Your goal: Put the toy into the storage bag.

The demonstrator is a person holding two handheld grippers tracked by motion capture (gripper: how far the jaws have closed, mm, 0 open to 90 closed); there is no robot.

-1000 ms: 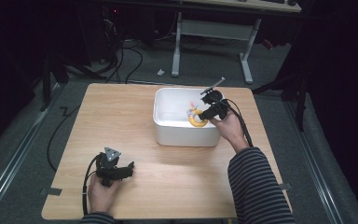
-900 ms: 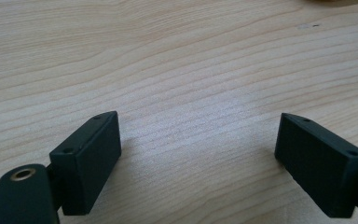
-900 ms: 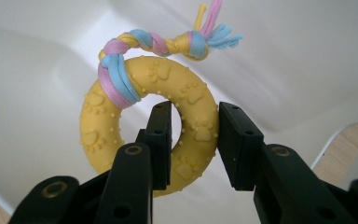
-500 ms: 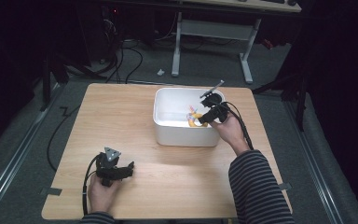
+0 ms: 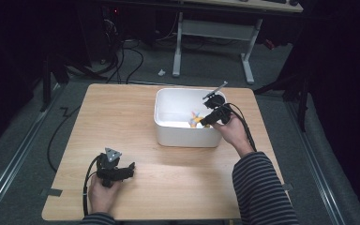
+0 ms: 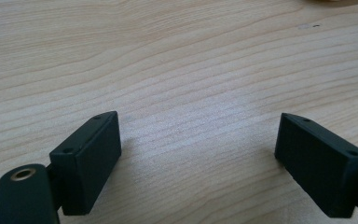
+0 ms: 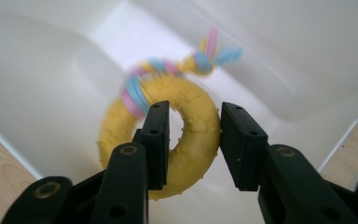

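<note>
On the desk (image 5: pixel 168 187), as the high view shows it, a white tub (image 5: pixel 168 129) stands toward the far right part of the wooden top. The right tongs (image 5: pixel 205 121) reach over the tub's right rim, borne by a hand on a striped sleeve (image 5: pixel 258 187), and their tips sit inside the tub at a yellow ring toy (image 5: pixel 195 122) with coloured strips. The left tongs (image 5: pixel 130 171) lie low at the near left part of the desk, well apart from the tub, with a grey three-cornered plate on top and a black cable looping to the near edge. Along the left gripper view, the left tongs (image 6: pixel 198 154) stand wide open just above bare wood grain, with nothing between the jaws. Along the right gripper view, the right tongs (image 7: pixel 195 135) straddle the band of the yellow ring toy (image 7: pixel 191 135): one jaw sits in the ring's hole, the other against its outer edge. The jaws have just been opening slightly, with the ring between them; whether the pads press on it cannot be told with certainty. The toy hangs or rests within the white tub (image 7: pixel 42 93), with pink, blue and yellow strips knotted at its far side.
</note>
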